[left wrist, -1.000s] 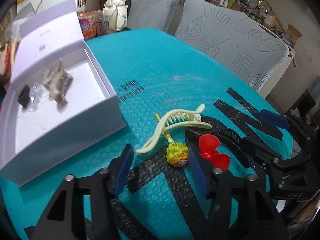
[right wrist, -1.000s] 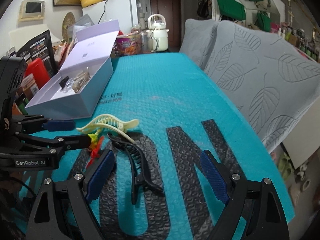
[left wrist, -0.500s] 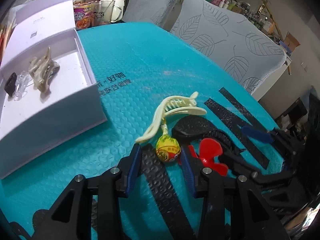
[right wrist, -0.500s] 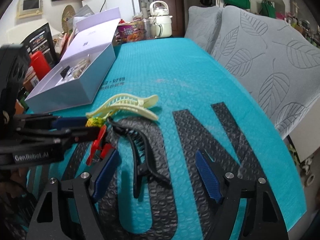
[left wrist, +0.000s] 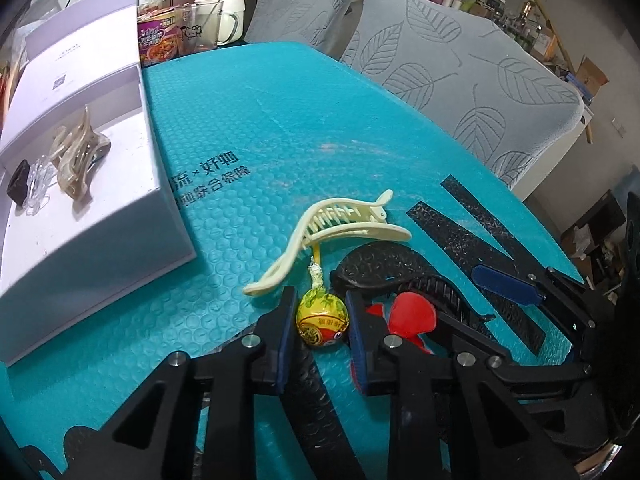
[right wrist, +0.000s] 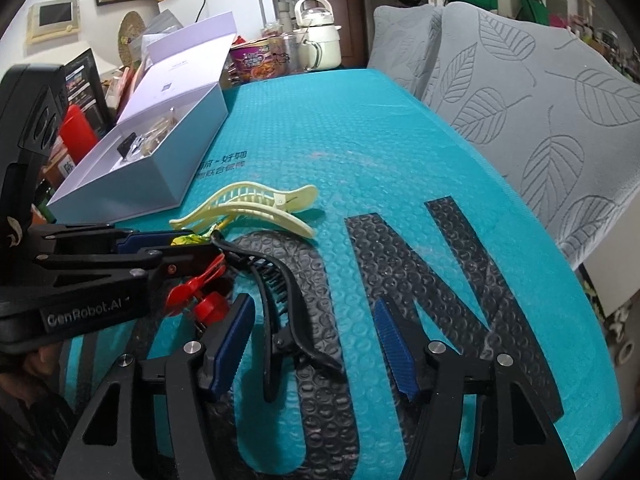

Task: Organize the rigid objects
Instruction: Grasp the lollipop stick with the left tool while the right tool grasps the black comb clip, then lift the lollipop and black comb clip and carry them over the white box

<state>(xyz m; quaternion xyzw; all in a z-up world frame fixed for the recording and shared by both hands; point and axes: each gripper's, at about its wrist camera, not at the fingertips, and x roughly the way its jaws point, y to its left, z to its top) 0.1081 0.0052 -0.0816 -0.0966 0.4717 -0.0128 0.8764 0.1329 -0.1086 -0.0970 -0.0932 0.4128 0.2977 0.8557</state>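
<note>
My left gripper (left wrist: 322,320) is shut on a yellow-wrapped lollipop (left wrist: 322,318) that rests on the teal mat; its stick runs under a cream hair clip (left wrist: 332,236). A red propeller toy (left wrist: 412,314) and a black hair clip (left wrist: 400,276) lie just right of it. My right gripper (right wrist: 316,346) is open with its jaws either side of the black hair clip (right wrist: 288,300), low over the mat. The cream clip (right wrist: 248,210) and red toy (right wrist: 200,296) also show in the right wrist view. The left gripper (right wrist: 160,244) enters that view from the left.
An open white box (left wrist: 96,216) at the left holds a beige claw clip (left wrist: 78,156), a clear clip and a small black piece. A kettle (left wrist: 222,4) and a noodle cup (left wrist: 158,40) stand at the table's far end. Grey leaf-pattern chairs (left wrist: 460,72) line the right side.
My left gripper moved forward and closed its jaws on the lollipop. My right gripper moved forward and lower around the black hair clip and narrowed somewhat.
</note>
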